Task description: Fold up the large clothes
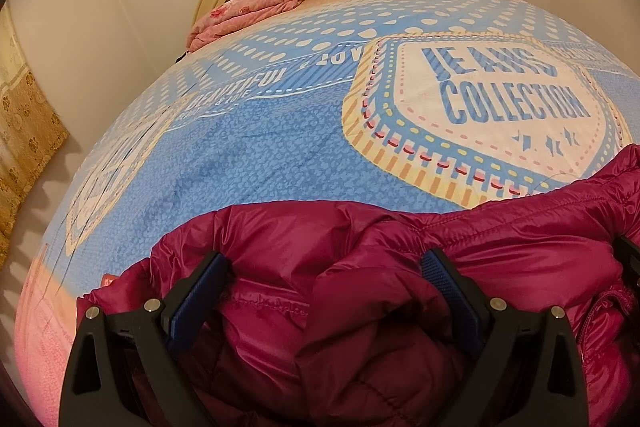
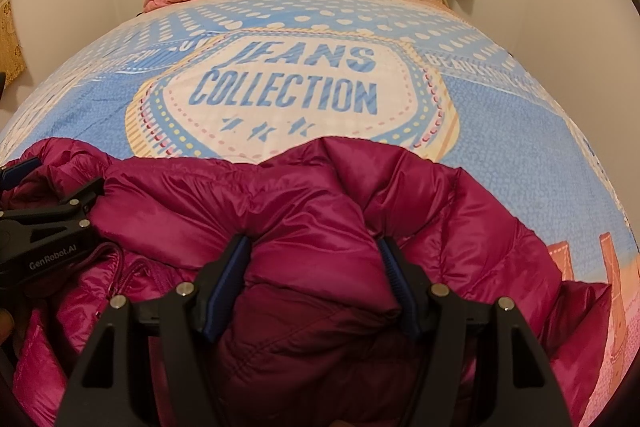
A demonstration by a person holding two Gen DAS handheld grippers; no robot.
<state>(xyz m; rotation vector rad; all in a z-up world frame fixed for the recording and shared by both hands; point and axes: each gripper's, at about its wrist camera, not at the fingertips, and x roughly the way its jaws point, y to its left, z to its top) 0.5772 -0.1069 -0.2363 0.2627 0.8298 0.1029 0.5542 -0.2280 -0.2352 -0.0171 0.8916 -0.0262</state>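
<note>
The jacket (image 2: 304, 211) looks light, puffy and slick: a shiny quilted shell that would spring back and slide off a shallow pinch. Seams, hem or collar edge seem the surer places to hold, taking a deep bite through both layers. It is magenta, padded, crumpled in a heap at the foot edge of the bed (image 2: 500, 115), spread toward both near corners. The left claw (image 1: 326, 261) stands wide apart, padding bulging between its fingers. The right claw (image 2: 314, 247) is narrower, pads pressing a thick fold, seemingly clamped on it.
</note>
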